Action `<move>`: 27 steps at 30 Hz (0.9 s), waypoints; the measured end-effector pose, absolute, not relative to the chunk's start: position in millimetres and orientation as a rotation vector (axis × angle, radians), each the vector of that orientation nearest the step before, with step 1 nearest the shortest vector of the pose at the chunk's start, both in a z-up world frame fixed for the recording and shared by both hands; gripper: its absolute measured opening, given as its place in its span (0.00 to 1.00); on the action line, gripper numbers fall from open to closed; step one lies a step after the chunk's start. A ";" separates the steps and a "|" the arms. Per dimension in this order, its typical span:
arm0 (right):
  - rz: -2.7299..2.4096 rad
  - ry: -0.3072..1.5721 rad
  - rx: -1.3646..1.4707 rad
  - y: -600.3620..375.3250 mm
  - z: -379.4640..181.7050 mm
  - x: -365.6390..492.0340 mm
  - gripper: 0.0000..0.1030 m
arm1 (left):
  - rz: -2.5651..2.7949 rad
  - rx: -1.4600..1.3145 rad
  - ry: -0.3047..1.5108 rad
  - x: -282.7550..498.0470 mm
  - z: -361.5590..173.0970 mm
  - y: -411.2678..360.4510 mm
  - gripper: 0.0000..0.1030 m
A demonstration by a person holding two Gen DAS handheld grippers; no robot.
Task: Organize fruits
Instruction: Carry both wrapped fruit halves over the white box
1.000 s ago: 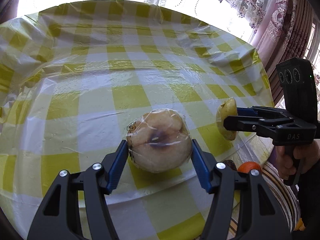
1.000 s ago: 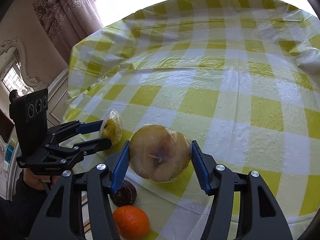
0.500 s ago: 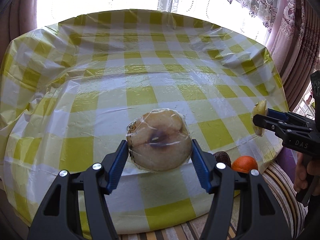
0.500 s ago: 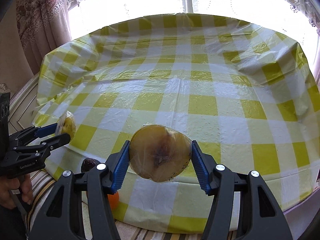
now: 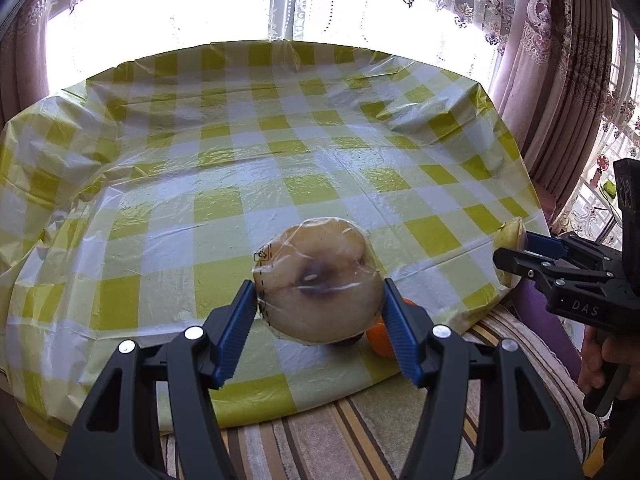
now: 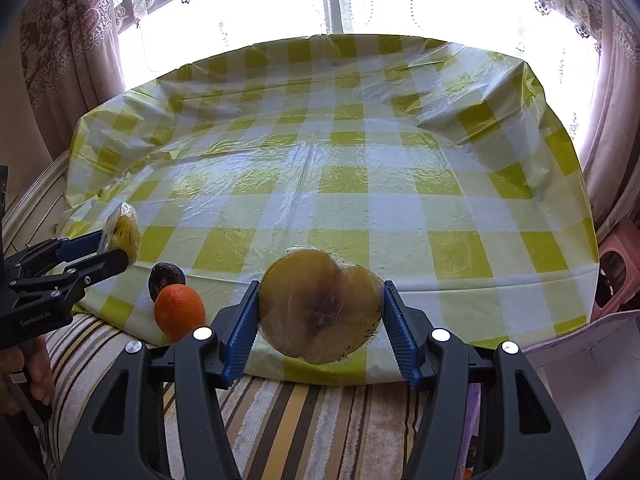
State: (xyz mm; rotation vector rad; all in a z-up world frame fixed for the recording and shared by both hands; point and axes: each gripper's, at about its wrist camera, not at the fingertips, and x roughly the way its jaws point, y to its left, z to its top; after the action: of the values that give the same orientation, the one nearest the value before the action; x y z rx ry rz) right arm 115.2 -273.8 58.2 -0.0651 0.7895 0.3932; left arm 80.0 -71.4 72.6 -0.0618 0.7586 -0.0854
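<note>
My left gripper (image 5: 320, 296) is shut on a pale cut fruit half wrapped in clear film (image 5: 320, 276), held in the air over the table's near edge. My right gripper (image 6: 320, 300) is shut on a yellower wrapped fruit half (image 6: 316, 308), also held off the table. Each gripper shows in the other's view: the right gripper (image 5: 512, 248) at the right edge, the left gripper (image 6: 114, 246) at the far left with its wrapped half (image 6: 124, 232). An orange (image 6: 180, 312) and a dark round fruit (image 6: 166, 278) lie at the cloth's near edge between the two grippers.
The table carries a yellow-and-white checked plastic cloth (image 6: 360, 184), creased at the back corners. A striped cushion (image 6: 304, 420) lies in front of it. A pale purple bag (image 6: 580, 360) and a pink stool (image 6: 616, 268) are on the right. Curtained windows (image 5: 280, 4) stand behind.
Both grippers have drawn back from the table and risen a little, each keeping its wrapped half. The table's near edge and the striped cushion have come into view.
</note>
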 end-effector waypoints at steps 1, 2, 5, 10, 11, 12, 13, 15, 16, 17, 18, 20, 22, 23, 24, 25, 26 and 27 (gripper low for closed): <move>0.386 0.788 -0.062 -279.1 58.4 112.4 0.57 | -0.092 -0.057 0.756 79.2 74.3 -75.8 0.61; 0.379 0.786 -0.059 -284.4 58.7 109.6 0.57 | -0.100 -0.051 0.753 78.2 75.7 -80.4 0.61; 0.360 0.782 -0.049 -300.8 59.9 102.6 0.57 | -0.123 -0.033 0.747 75.7 79.5 -94.8 0.61; 0.309 0.779 -0.029 -334.3 58.7 90.3 0.57 | -0.170 0.000 0.746 73.2 83.3 -122.8 0.61; 0.295 0.779 -0.025 -341.7 58.2 88.4 0.57 | -0.181 0.008 0.747 73.1 83.5 -129.0 0.61; 0.283 0.779 -0.019 -350.1 58.0 86.3 0.57 | -0.194 0.017 0.748 72.7 83.7 -135.9 0.61; 0.269 0.779 -0.011 -359.2 57.7 84.0 0.57 | -0.209 0.026 0.749 72.4 83.6 -143.1 0.61; 0.237 0.779 0.003 -376.4 57.0 80.0 0.57 | -0.236 0.041 0.749 72.2 83.6 -157.7 0.61; 0.218 0.779 0.009 -385.4 56.6 78.1 0.57 | -0.250 0.049 0.751 72.4 83.4 -165.2 0.61; 0.200 0.779 0.016 -394.3 56.0 76.1 0.57 | -0.263 0.058 0.753 72.3 82.8 -172.8 0.61; 0.183 0.778 0.024 -403.5 55.2 74.5 0.57 | -0.276 0.067 0.754 72.1 82.3 -180.7 0.61; 0.145 0.782 0.037 -420.8 52.6 71.5 0.57 | -0.306 0.084 0.760 72.4 80.5 -196.7 0.61; 0.111 0.787 0.043 -436.8 49.1 68.8 0.57 | -0.339 0.104 0.769 73.0 77.7 -214.4 0.61; 0.092 0.791 0.043 -443.5 47.0 67.3 0.57 | -0.356 0.113 0.773 73.4 75.9 -223.3 0.61; 0.072 0.797 0.038 -450.2 44.6 66.0 0.57 | -0.374 0.123 0.778 73.6 73.5 -232.5 0.61; 0.053 0.805 0.032 -455.9 41.3 64.5 0.57 | -0.392 0.134 0.783 73.1 71.5 -242.3 0.61; 0.033 0.816 0.025 -461.3 37.5 63.6 0.57 | -0.410 0.146 0.787 72.6 69.6 -252.6 0.61; 0.016 0.829 0.019 -466.0 33.0 62.8 0.57 | -0.430 0.158 0.789 71.9 67.6 -263.1 0.61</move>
State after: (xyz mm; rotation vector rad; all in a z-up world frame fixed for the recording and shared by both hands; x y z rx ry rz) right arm 62.8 -466.0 33.0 0.0187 0.8293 0.0163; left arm 71.9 -263.1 67.6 0.1582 0.7891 -0.4298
